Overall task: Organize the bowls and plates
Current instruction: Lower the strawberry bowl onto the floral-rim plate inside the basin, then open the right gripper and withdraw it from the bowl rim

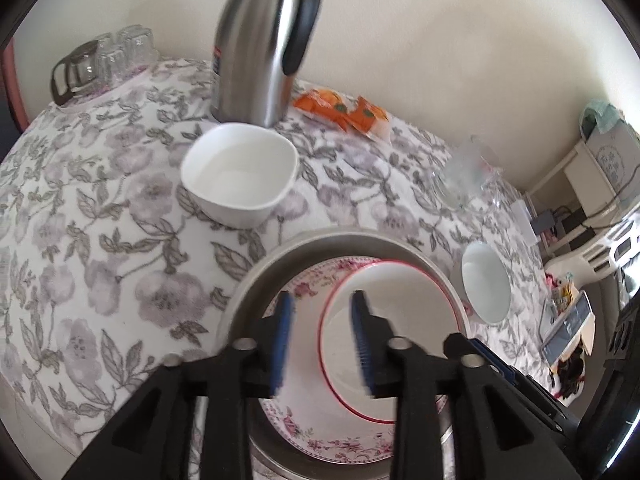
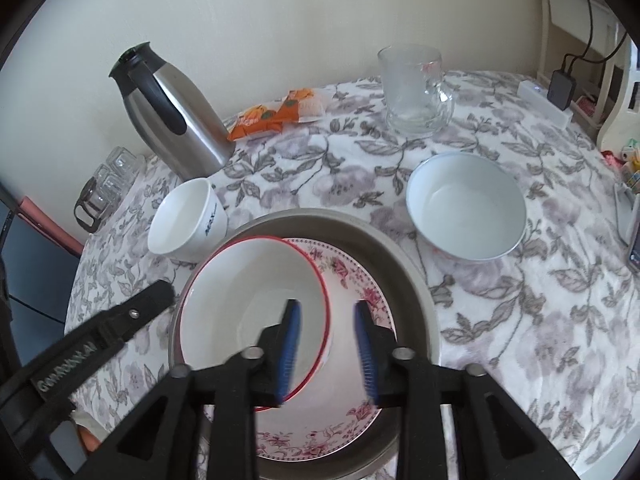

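Note:
A red-rimmed white bowl point(image 1: 400, 340) point(image 2: 248, 304) sits on a pink floral plate point(image 1: 320, 440) point(image 2: 352, 420), which lies in a grey plate point(image 1: 352, 242) point(image 2: 416, 300). My left gripper point(image 1: 322, 344) is open, its jaws straddling the bowl's left rim. My right gripper point(image 2: 328, 348) is open, its jaws straddling the bowl's right rim. A white squarish bowl point(image 1: 240, 176) point(image 2: 188, 220) stands to the left. A pale blue-white bowl point(image 1: 486, 280) point(image 2: 466, 210) stands to the right.
A steel thermos jug point(image 1: 260, 44) point(image 2: 172, 112) stands at the back. An orange snack packet point(image 1: 344, 112) point(image 2: 276, 114), a glass mug point(image 1: 464, 176) point(image 2: 416, 92) and upturned glasses point(image 1: 104, 60) point(image 2: 106, 184) sit around on the floral tablecloth point(image 1: 100, 240) point(image 2: 520, 340).

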A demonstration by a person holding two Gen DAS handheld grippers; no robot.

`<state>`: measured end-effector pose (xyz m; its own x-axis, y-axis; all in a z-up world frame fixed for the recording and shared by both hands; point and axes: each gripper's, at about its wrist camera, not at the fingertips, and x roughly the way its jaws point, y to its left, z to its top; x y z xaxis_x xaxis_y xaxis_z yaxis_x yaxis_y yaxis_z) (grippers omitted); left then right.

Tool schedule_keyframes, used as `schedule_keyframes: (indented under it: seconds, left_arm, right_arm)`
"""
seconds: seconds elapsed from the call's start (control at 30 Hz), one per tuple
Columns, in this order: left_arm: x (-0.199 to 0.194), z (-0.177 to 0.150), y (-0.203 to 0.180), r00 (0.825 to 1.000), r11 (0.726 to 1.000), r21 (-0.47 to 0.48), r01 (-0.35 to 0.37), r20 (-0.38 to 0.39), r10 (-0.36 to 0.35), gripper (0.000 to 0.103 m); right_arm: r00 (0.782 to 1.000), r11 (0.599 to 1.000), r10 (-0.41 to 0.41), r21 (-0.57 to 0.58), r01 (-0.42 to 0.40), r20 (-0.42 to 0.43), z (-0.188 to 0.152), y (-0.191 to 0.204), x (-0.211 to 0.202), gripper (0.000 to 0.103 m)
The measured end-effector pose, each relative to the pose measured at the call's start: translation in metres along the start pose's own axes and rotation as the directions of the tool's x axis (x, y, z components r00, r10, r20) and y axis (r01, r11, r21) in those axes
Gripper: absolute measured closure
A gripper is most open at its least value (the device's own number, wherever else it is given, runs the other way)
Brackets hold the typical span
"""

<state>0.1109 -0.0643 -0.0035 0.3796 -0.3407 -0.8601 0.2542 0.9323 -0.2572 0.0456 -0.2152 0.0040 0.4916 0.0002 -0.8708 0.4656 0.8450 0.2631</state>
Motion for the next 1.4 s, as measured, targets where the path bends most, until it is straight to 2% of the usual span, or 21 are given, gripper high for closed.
schedule_keyframes:
  seconds: [0.03,0.1,0.17,0.4,0.43,0.5,0.67,0.77,0.8,0.97,1.03,1.27,1.4]
  left_arm:
    - [-0.002,0.001,0.002,1.000,1.000,-0.009,-0.010,0.008,0.010,0.061]
    - [-0.003,0.002,0.006,0.999,0.999,-0.024,-0.030,0.012,0.030,0.057]
    - [-0.003,0.002,0.011,0.999,0.998,-0.043,-0.046,0.012,0.047,0.054]
    - [0.007,0.003,0.028,0.994,0.988,-0.112,-0.104,-0.039,0.100,0.052]
    - [0.008,0.003,0.028,0.994,0.988,-0.113,-0.109,-0.038,0.106,0.049]
    - [0.007,0.003,0.030,0.992,0.986,-0.115,-0.122,-0.031,0.119,0.027]
    - [0.003,0.005,0.034,0.990,0.982,-0.127,-0.142,-0.010,0.142,0.024]
    - [0.002,0.006,0.037,0.987,0.977,-0.134,-0.163,-0.004,0.164,0.015]
    - [0.001,0.007,0.038,0.984,0.975,-0.136,-0.175,0.004,0.177,0.014]
    - [-0.004,0.008,0.040,0.958,0.955,-0.114,-0.273,0.054,0.280,0.013]
    - [-0.006,0.010,0.041,0.948,0.948,-0.102,-0.302,0.076,0.310,0.005]
    - [-0.026,0.018,0.051,0.934,0.944,-0.123,-0.305,0.154,0.322,0.004]
    - [-0.031,0.021,0.060,0.928,0.937,-0.144,-0.318,0.157,0.339,0.004]
  right_arm:
    - [1.000,1.000,-0.010,0.000,0.010,0.001,0.000,0.000,0.000,0.056]
    - [1.000,1.000,-0.027,-0.002,0.027,0.002,0.001,-0.001,0.000,0.050]
    - [0.999,0.999,-0.033,-0.001,0.033,0.003,0.001,-0.002,0.001,0.039]
    - [0.998,0.998,-0.056,-0.036,0.057,0.020,0.000,0.001,0.002,0.025]
    - [0.998,0.998,-0.057,-0.038,0.058,0.021,0.000,0.001,0.002,0.022]
    - [0.998,0.997,-0.062,-0.044,0.063,0.025,0.000,0.000,0.003,0.019]
    - [0.997,0.996,-0.074,-0.046,0.075,0.031,0.000,-0.001,0.003,0.001]
    - [0.997,0.996,-0.072,-0.048,0.073,0.035,0.000,-0.001,0.003,0.000]
    - [0.997,0.996,-0.071,-0.049,0.072,0.034,0.000,-0.001,0.003,0.000]
    - [0.997,0.996,-0.065,-0.059,0.067,0.035,-0.001,0.001,0.004,0.000]
    - [0.997,0.996,-0.064,-0.065,0.067,0.045,-0.001,0.002,0.002,0.000]
    - [0.995,0.991,-0.048,-0.122,0.058,0.084,-0.004,0.025,-0.005,0.000]
    - [0.995,0.984,-0.023,-0.173,0.039,0.093,-0.008,0.044,-0.006,0.000]
